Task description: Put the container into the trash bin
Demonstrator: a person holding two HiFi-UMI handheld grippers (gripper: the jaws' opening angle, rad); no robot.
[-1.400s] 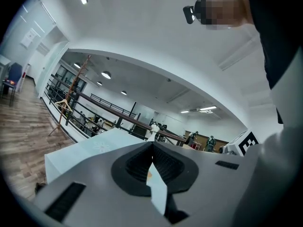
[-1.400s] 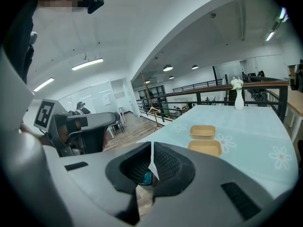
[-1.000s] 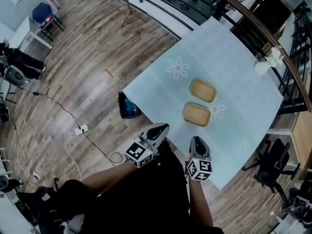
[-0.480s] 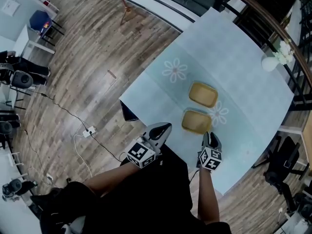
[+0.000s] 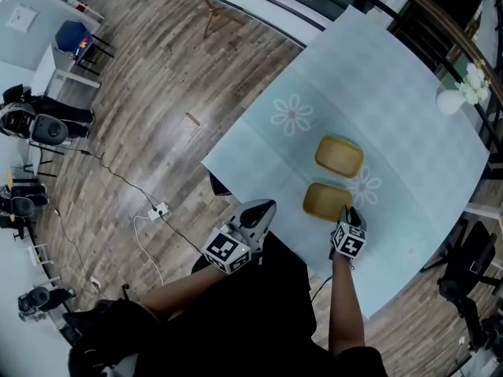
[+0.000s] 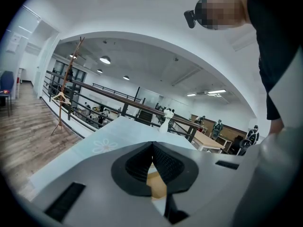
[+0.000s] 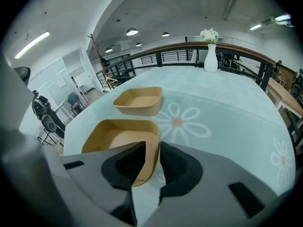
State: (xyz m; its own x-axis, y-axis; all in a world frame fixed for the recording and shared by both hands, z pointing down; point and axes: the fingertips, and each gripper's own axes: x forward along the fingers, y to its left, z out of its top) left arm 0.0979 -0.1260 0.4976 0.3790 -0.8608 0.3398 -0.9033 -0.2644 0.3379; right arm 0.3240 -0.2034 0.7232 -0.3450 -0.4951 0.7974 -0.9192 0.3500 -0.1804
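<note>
Container (image 5: 325,199) is tan, shallow, rounded-rectangular, open-topped and empty.

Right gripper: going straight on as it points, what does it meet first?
Most likely the side wall of the nearer container, lined up between the parted jaws of the right gripper.
</note>
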